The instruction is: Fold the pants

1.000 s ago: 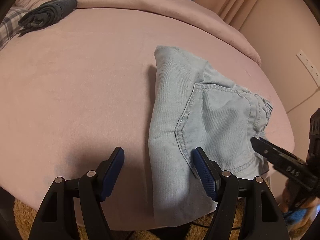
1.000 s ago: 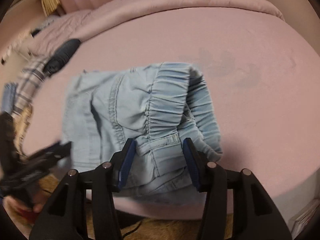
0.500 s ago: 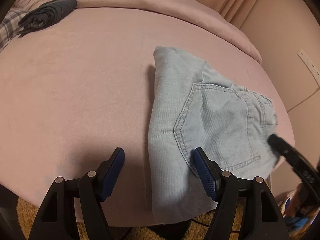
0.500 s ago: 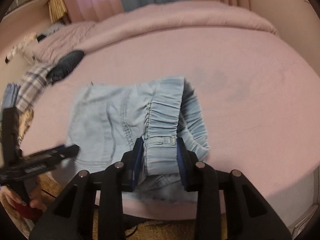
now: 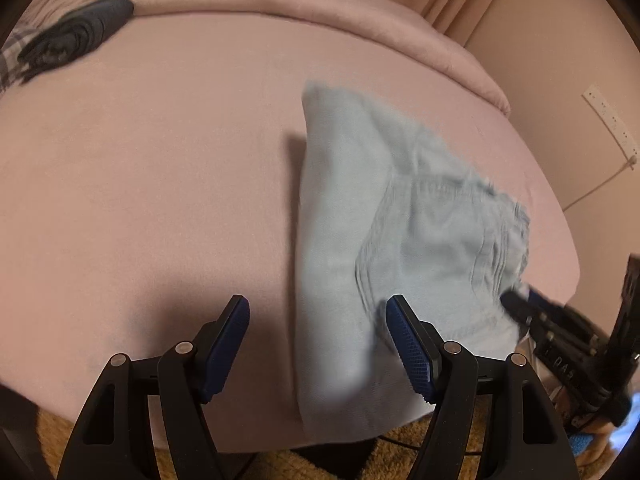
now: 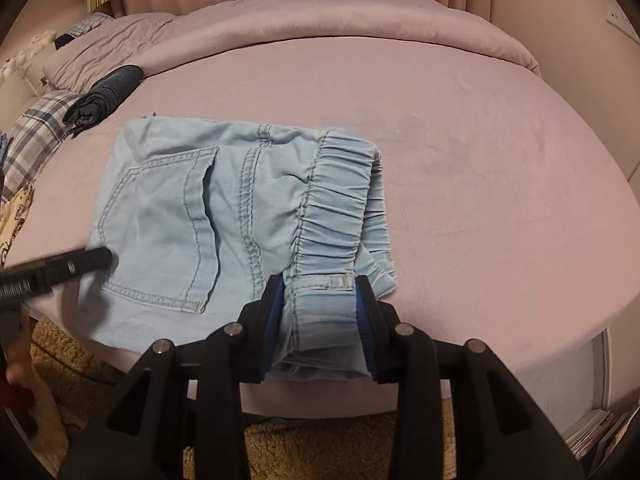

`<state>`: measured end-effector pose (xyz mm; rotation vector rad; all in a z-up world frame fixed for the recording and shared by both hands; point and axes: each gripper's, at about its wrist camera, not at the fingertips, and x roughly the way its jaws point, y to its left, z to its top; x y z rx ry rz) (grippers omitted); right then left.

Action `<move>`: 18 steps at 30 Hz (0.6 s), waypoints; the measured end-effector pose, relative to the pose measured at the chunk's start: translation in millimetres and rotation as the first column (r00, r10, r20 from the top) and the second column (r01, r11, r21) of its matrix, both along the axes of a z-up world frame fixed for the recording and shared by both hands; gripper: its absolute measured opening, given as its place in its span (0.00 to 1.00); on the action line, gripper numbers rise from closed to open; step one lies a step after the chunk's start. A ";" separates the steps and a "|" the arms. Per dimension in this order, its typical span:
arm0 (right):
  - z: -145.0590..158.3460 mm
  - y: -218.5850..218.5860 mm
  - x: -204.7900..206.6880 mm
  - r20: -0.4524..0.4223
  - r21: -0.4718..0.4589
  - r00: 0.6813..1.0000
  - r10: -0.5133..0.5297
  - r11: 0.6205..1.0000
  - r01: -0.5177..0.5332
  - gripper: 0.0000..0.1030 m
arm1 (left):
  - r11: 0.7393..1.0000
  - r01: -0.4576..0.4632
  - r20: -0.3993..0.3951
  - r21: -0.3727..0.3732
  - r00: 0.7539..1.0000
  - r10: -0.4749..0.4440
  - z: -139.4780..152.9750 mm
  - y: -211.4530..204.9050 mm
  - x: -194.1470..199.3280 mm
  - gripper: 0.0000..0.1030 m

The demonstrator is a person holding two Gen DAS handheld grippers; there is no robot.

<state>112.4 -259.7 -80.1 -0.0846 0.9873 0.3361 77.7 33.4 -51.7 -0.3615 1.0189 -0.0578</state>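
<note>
My left gripper points steeply downward, its two blue-padded fingers spread wide with nothing clamped between them. In the right wrist view one of its black fingers reaches in from the left edge. My right gripper also tilts steeply downward; its jaws are opening slightly, yet the blue pads press on a bunched fold of pale cloth on both sides. A bit of my hand shows at the lower left edge.

Pants: light blue denim. Bed: covered in plain pink. Cloth at bed edge: checked grey and white.
</note>
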 end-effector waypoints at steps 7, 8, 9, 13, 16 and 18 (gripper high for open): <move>3.2 -6.1 15.1 -0.085 0.069 0.996 -0.024 0.997 0.030 0.38 | 0.999 -0.041 0.067 -0.003 0.997 0.041 19.3 15.7 14.9 0.67; 7.4 -4.5 19.6 -0.097 0.076 0.995 -0.027 0.997 0.034 0.39 | 0.999 -0.021 0.057 -0.033 0.998 0.023 13.2 12.2 12.1 0.62; 15.2 -2.3 23.7 -0.097 0.084 0.995 -0.028 0.996 0.036 0.42 | 0.997 -0.005 0.046 -0.071 0.999 0.009 6.4 8.9 9.2 0.57; 50.7 21.7 38.0 -0.013 0.096 1.000 0.019 0.995 -0.018 0.53 | 0.984 0.023 0.030 -0.175 0.999 -0.018 -12.1 -10.7 -2.8 0.49; 70.4 69.7 54.3 0.020 0.086 0.996 0.092 0.992 -0.093 0.56 | 0.995 0.019 0.057 -0.099 0.998 -0.013 -16.6 -24.1 -7.1 0.43; 80.9 88.5 55.9 0.059 0.053 0.995 0.079 0.995 -0.082 0.56 | 0.995 0.005 0.047 -0.096 0.999 0.000 -20.5 -24.0 -5.6 0.41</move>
